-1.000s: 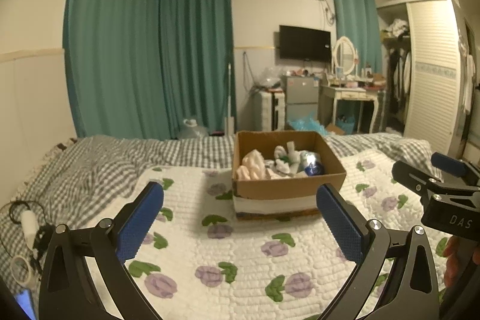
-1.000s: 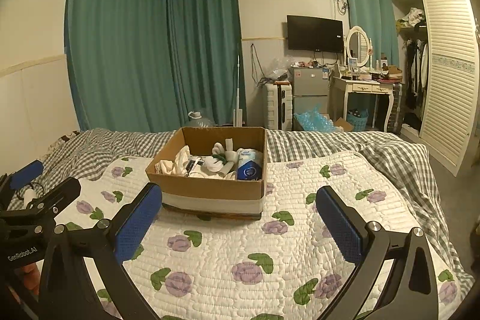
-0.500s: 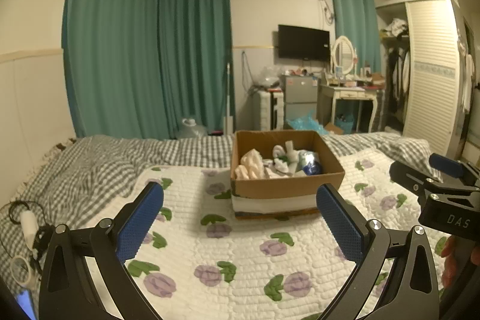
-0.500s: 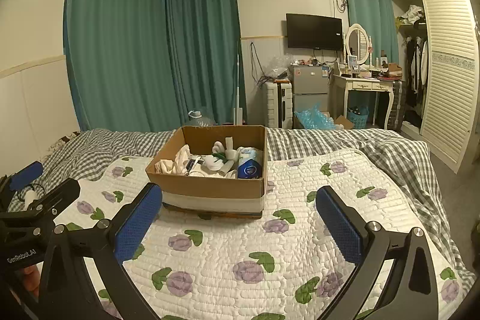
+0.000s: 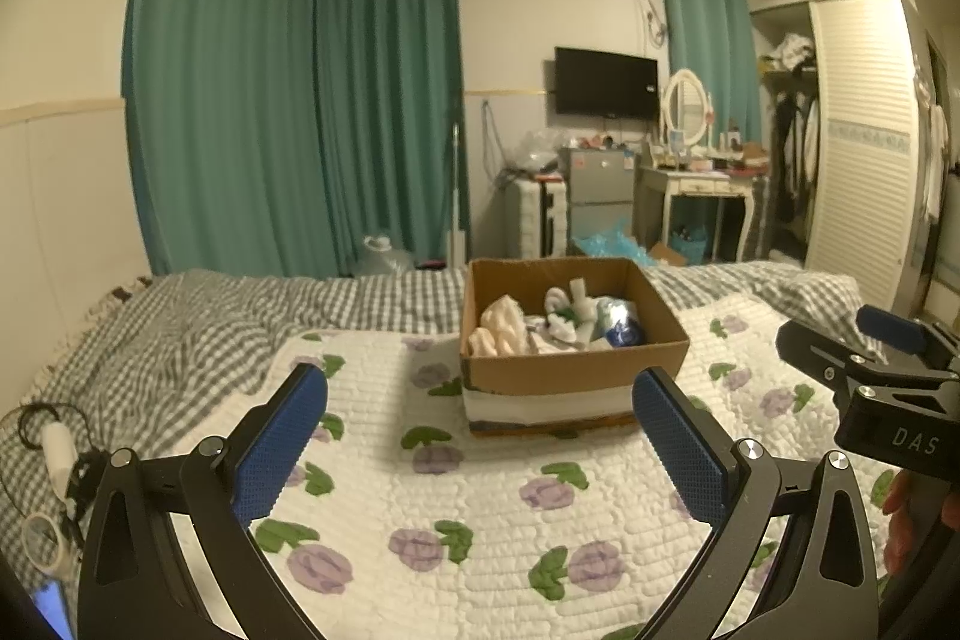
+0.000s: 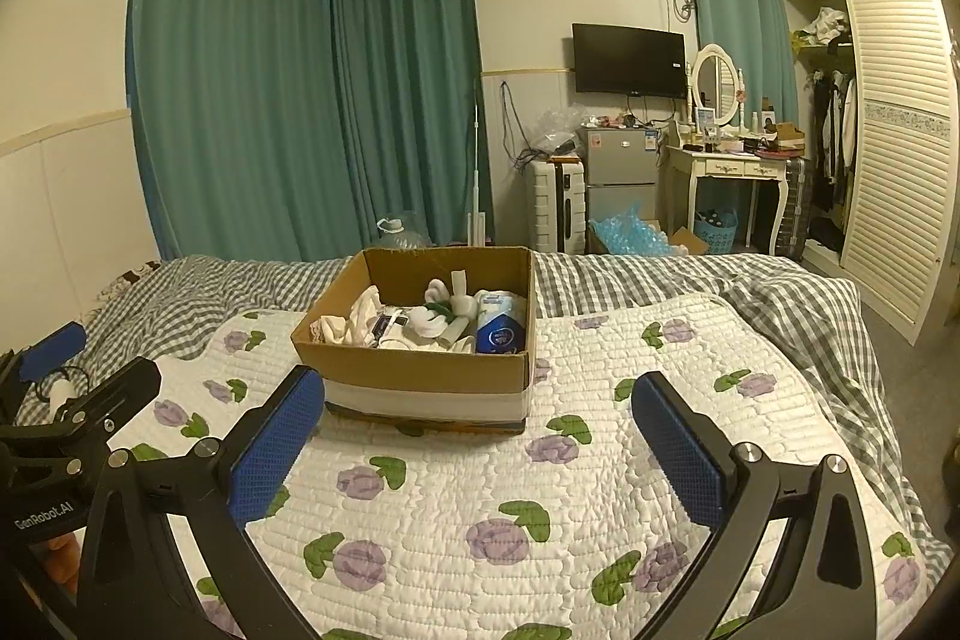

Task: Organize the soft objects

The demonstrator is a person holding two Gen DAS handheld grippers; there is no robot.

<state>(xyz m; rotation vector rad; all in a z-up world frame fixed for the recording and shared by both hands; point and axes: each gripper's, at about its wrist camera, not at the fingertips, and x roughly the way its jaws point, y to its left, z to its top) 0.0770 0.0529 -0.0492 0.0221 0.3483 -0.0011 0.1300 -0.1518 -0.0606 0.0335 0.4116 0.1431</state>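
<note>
A brown cardboard box (image 5: 570,370) (image 6: 414,370) stands on the flowered white quilt (image 5: 450,490) (image 6: 480,508). Inside it lie soft things: a cream cloth bundle (image 5: 501,325) (image 6: 357,319), a white plush with green trim (image 5: 567,316) (image 6: 441,310) and a blue-and-white pack (image 5: 621,322) (image 6: 498,322). My left gripper (image 5: 480,442) is open, well short of the box, nothing between its blue pads. My right gripper (image 6: 477,445) is open too, nearer the box front. In the left wrist view the right gripper (image 5: 870,358) shows at the right edge.
A grey checked blanket (image 5: 198,328) covers the bed's far side and left. Cables and a white charger (image 5: 57,454) lie at the left edge. Beyond the bed stand a fridge (image 6: 618,178), a dressing table (image 6: 738,172) and a louvred wardrobe (image 6: 900,130).
Both views have shifted only slightly; the box sits a touch lower and nearer in the frames. Both grippers stay open and empty.
</note>
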